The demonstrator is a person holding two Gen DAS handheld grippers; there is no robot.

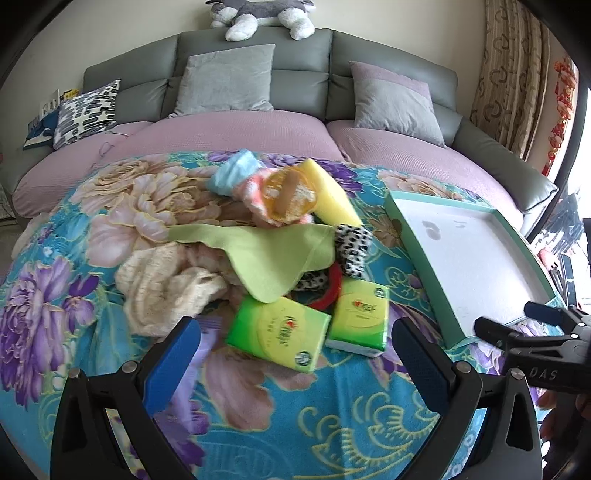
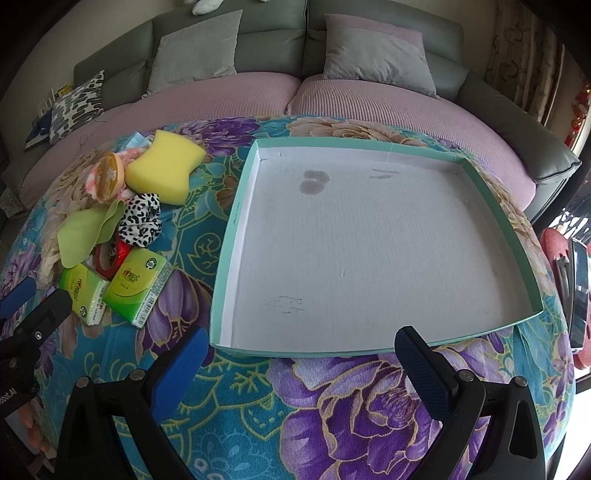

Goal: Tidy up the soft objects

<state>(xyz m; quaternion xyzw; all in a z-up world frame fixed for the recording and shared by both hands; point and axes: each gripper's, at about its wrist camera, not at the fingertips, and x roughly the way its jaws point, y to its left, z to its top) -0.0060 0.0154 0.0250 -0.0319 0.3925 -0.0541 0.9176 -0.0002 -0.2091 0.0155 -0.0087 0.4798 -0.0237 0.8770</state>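
A heap of soft things lies on the floral blanket: two green tissue packs (image 1: 279, 332) (image 1: 358, 317), a light green cloth (image 1: 273, 254), a cream knitted cloth (image 1: 166, 284), a leopard-print scrunchie (image 1: 352, 249), a yellow sponge (image 1: 328, 192), a blue cloth (image 1: 232, 171). My left gripper (image 1: 295, 339) is open, empty, just short of the tissue packs. My right gripper (image 2: 301, 345) is open and empty at the near edge of the shallow teal-rimmed white tray (image 2: 491, 188). The packs (image 2: 136, 291) and sponge (image 2: 162, 166) also show in the right wrist view.
A red ring (image 1: 328, 291) lies under the green cloth. An orange round thing (image 1: 290, 195) rests on a pink fluffy cloth. Behind the blanket stands a grey sofa (image 1: 295, 88) with pillows and a plush dog (image 1: 258, 14) on top. The tray (image 1: 424, 251) sits right of the heap.
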